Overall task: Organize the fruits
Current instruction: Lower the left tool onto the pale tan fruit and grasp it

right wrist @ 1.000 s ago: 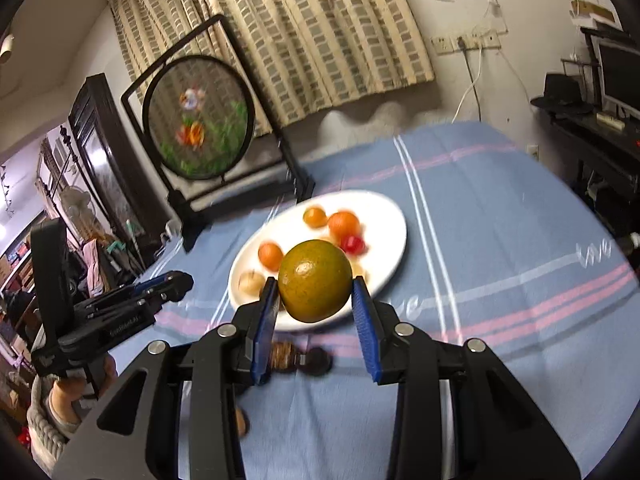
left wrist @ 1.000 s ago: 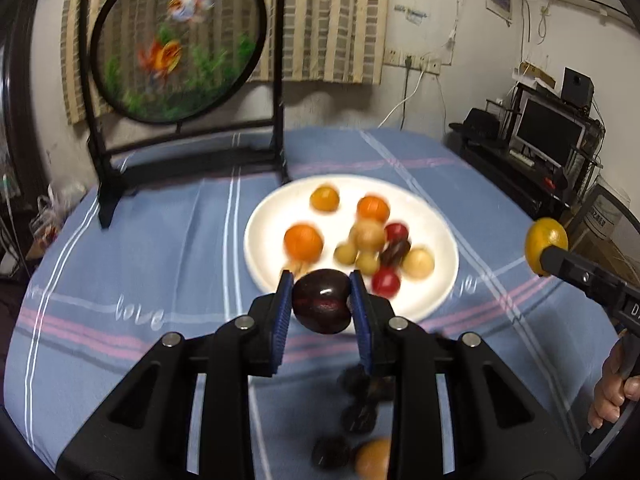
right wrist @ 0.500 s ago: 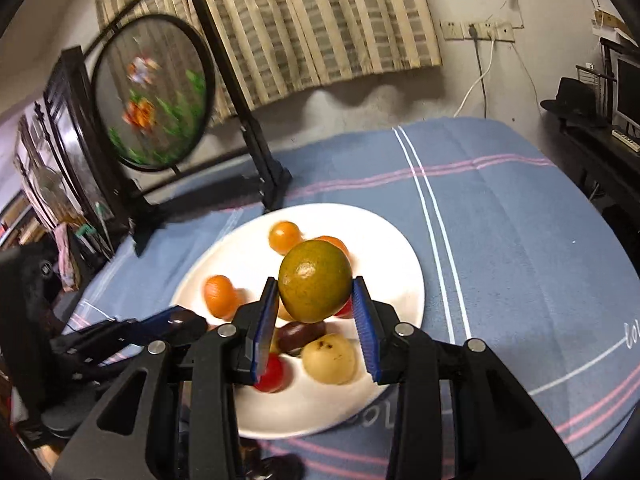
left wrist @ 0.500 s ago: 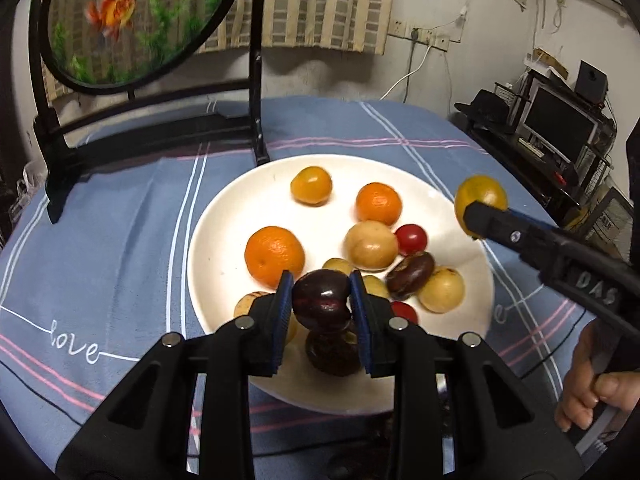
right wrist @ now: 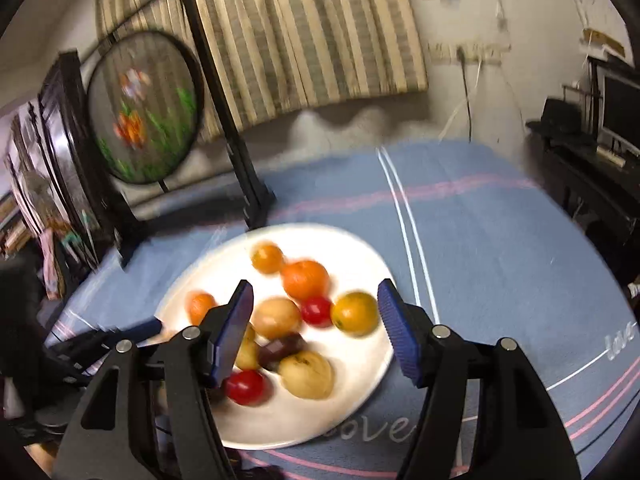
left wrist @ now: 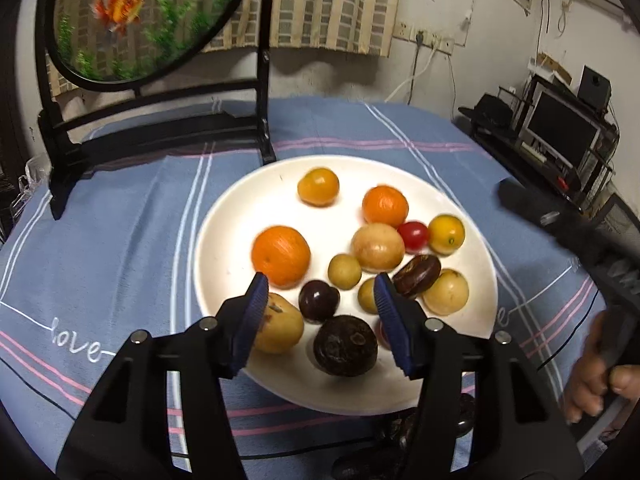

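The white plate (left wrist: 224,240) holds several fruits: oranges, yellow and tan ones, red tomatoes and dark plums. My left gripper (left wrist: 320,300) hovers over the plate's near side, its jaws opening. The dark plum (left wrist: 319,301) lies loose on the plate between the fingers, and neither pad touches it. A bigger dark fruit (left wrist: 345,346) sits just in front. My right gripper (right wrist: 315,300) is above the same plate (right wrist: 360,256), its jaws also opening. The yellow-green citrus (right wrist: 355,314) rests free on the plate near the right finger.
A black stand with a round goldfish screen (left wrist: 132,20) rises behind the plate on the blue striped tablecloth (left wrist: 120,240). More dark fruits (left wrist: 400,440) lie on the cloth at the plate's near edge. A person's hand (left wrist: 596,372) grips the right tool's handle.
Both grippers came over the plate carrying fruit, then spread their jaws. The dark plum left the left gripper and the citrus left the right one; both now lie on the plate.
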A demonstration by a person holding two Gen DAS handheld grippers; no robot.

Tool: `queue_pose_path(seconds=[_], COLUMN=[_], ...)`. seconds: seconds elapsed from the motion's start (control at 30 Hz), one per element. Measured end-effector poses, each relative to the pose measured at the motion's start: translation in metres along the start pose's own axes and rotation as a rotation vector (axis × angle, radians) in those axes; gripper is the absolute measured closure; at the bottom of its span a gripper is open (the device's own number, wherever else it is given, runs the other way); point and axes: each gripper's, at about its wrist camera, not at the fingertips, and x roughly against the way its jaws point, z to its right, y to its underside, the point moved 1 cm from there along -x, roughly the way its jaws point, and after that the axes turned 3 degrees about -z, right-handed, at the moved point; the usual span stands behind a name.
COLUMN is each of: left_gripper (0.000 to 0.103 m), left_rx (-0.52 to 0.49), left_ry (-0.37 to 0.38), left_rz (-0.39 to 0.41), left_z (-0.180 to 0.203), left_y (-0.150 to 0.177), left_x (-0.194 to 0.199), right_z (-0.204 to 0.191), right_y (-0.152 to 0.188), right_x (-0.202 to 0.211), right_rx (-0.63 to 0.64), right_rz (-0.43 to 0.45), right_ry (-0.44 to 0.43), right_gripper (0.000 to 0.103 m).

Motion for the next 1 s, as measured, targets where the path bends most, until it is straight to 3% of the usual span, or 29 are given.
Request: queue_pose_path(seconds=[0.13, 0.3, 0.43, 0.6, 0.77, 1.0], left_gripper=[0.043, 0.040, 0.038, 0.036, 0.036, 0.034], left_rx=[0.025, -0.001, -0.005, -0.035, -0.058, -0.121], left_ry=[0.003, -0.023, -0.040, -0.047, -0.053, -0.019], left_rz=[0.039, 0.073, 0.059, 0.068, 0.016, -0.004], left_z=[-0.007, -0.004, -0.006, -0.003, 0.000, 0.017], left_y=[-0.002, 0.014, 0.049, 0.092, 0.132, 0.145], left_x=[0.026, 0.055, 0.071, 0.093, 0.098, 0.097], right_z=[-0.018, -0.029, -0.030, -0.053, -0.057, -0.038], right_y=[-0.013, -0.001, 0.044, 0.088, 0.100, 0.108], right_x=[0.044, 0.072, 0.080, 0.079, 0.089, 0.092], right_rx=[-0.022, -0.055, -0.033, 0.121, 0.148, 0.093], right_rz=[0.076, 0.091, 0.063, -0.021, -0.019, -0.045], right_ry=[-0.101, -0.158, -0.099, -0.005, 0.019, 0.073], right_gripper=[0.034, 0.025, 0.025, 0.025, 0.025, 0.025])
